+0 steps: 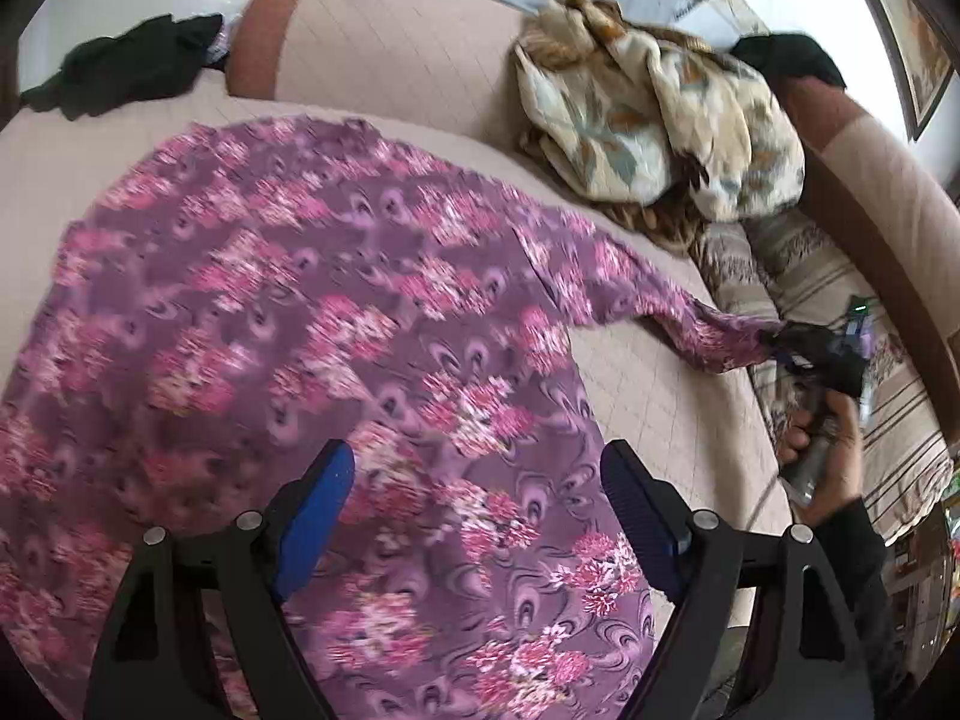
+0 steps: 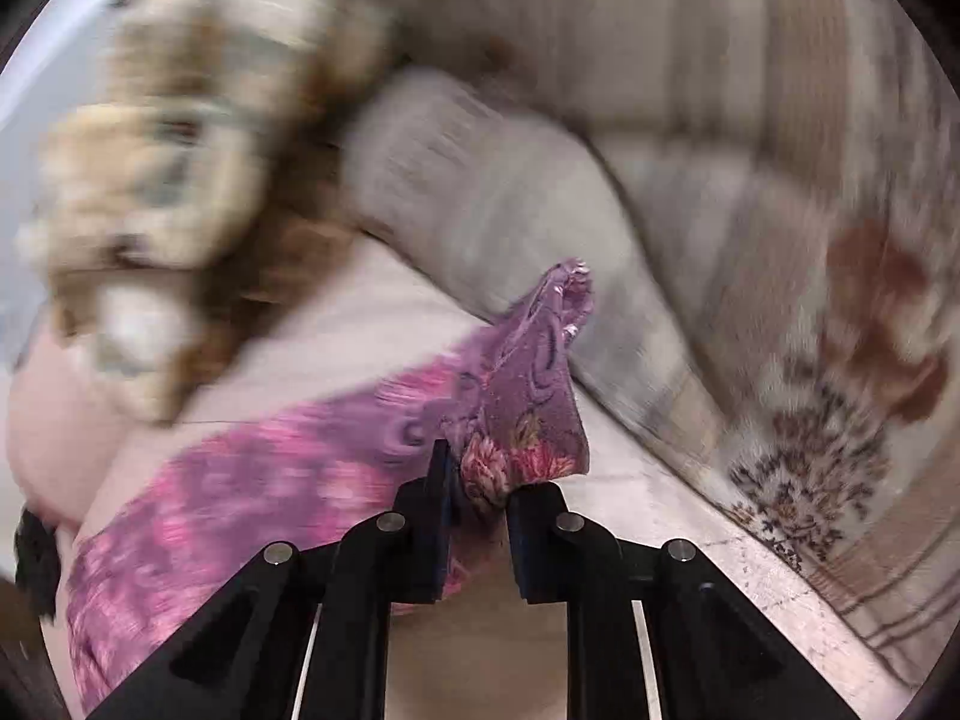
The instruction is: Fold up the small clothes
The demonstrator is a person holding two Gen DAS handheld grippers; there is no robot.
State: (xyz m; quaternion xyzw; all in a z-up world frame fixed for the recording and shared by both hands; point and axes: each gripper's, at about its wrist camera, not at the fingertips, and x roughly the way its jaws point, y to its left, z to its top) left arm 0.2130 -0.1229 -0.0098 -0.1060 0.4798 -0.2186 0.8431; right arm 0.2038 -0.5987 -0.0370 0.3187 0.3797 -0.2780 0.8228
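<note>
A purple garment with pink flowers [image 1: 312, 324] lies spread on the beige sofa seat [image 1: 660, 408]. My left gripper [image 1: 477, 480] is open and hovers over the garment's near part, holding nothing. My right gripper [image 2: 480, 480] is shut on a corner of the garment [image 2: 522, 384], which stands up bunched between the fingers. In the left wrist view the right gripper [image 1: 780, 348] pulls a sleeve end out to the right, with a hand on its handle.
A crumpled floral blanket [image 1: 654, 114] lies on the seat at the back right. Striped cushions [image 1: 840, 312] sit beside it. A black cloth [image 1: 126, 66] lies at the far left by the sofa backrest [image 1: 390, 48]. The right wrist view is blurred.
</note>
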